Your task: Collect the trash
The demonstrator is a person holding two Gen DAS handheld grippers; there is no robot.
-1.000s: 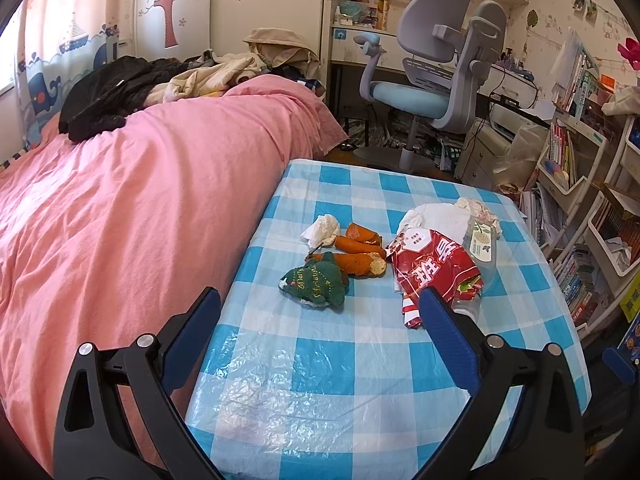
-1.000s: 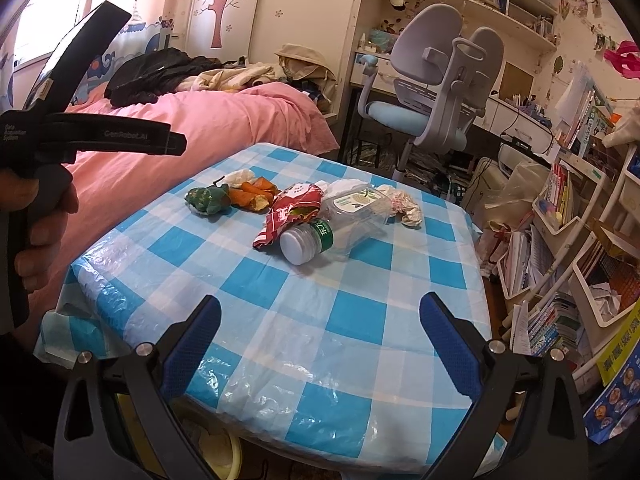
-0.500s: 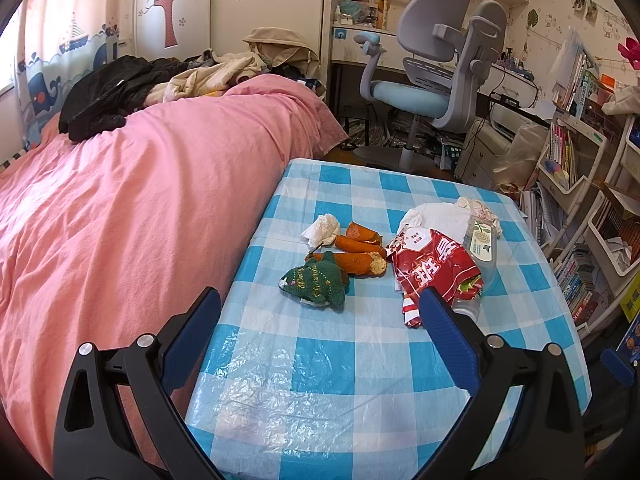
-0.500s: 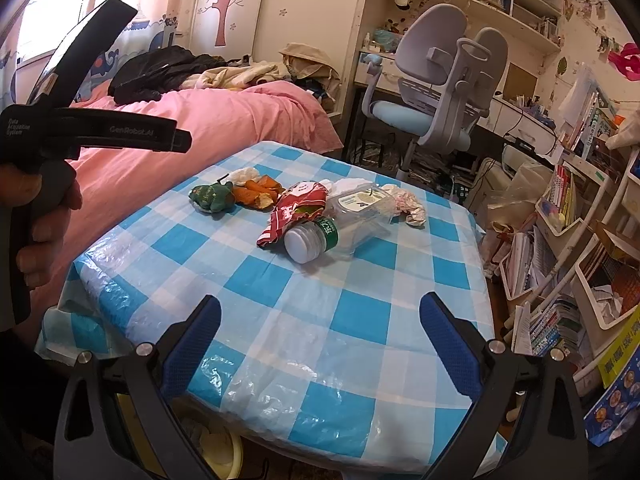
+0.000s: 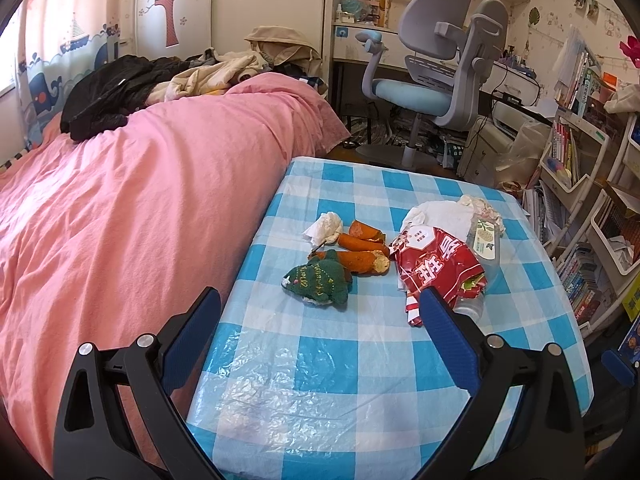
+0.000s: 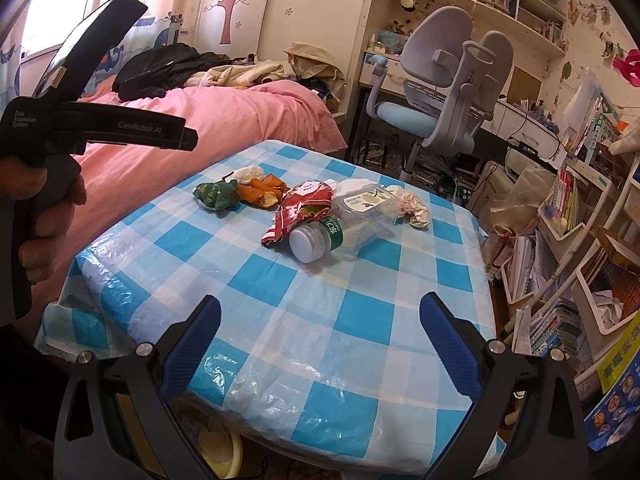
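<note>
We hold the left claw (image 5: pixel 320 332) and right claw (image 6: pixel 320 336) spread wide and empty above the checked worktop (image 6: pixel 280 280), where a red wrapper (image 6: pixel 298 210), plastic bottle (image 6: pixel 340 224), orange peels (image 5: pixel 360 252) and tissue (image 5: pixel 325 227) lie clustered beside the pink bed (image 5: pixel 140 200).

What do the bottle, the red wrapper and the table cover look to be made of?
Bottle: clear, glossy plastic, see-through walls. Red wrapper: thin printed plastic film, probably, shiny and creased. Table cover: checked cloth or print under a clear plastic sheet, wrinkled with glare.
</note>
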